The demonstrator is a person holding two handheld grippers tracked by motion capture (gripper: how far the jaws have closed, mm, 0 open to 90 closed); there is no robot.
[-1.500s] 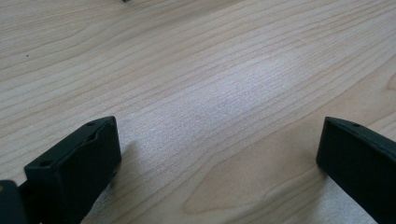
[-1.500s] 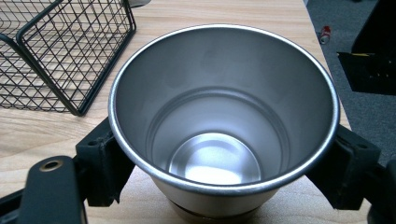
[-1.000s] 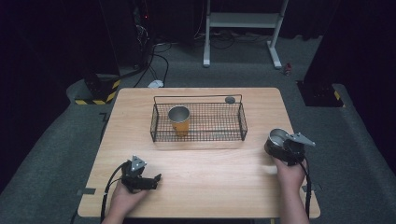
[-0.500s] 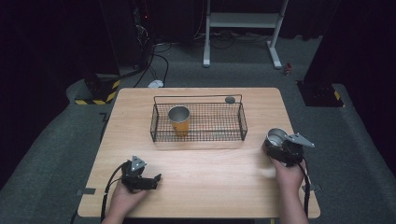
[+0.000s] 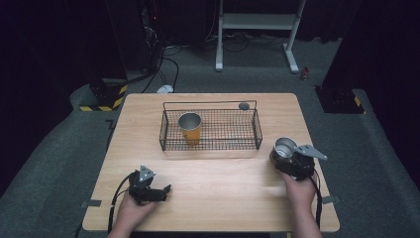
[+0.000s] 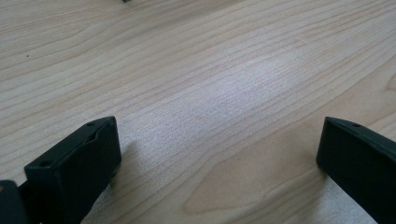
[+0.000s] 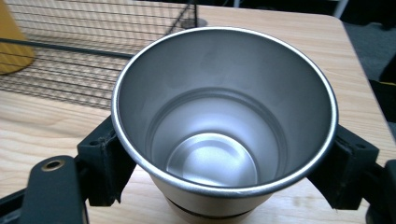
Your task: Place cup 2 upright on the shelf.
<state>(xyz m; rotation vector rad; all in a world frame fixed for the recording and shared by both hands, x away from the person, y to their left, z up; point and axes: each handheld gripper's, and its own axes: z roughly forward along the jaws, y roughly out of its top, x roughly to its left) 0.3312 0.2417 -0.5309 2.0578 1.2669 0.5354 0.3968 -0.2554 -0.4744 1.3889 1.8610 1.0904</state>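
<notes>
- Right gripper (image 5: 286, 154) has its jaws pinching a steel cup (image 7: 224, 126) by the sides, just right of the wire basket (image 5: 210, 144).
- An orange cup (image 5: 190, 128) stands upright in the basket's left half.
- Likely step: carry the steel cup into the basket; keep it level and clear the near wall.
- Left gripper (image 5: 164, 191) rests near the basket's front-left, jaws spread, empty.

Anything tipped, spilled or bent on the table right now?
Nothing stands out. The orange cup stands upright in the wire basket, the steel cup in the right gripper is empty and undented, and the table looks dry.
</notes>
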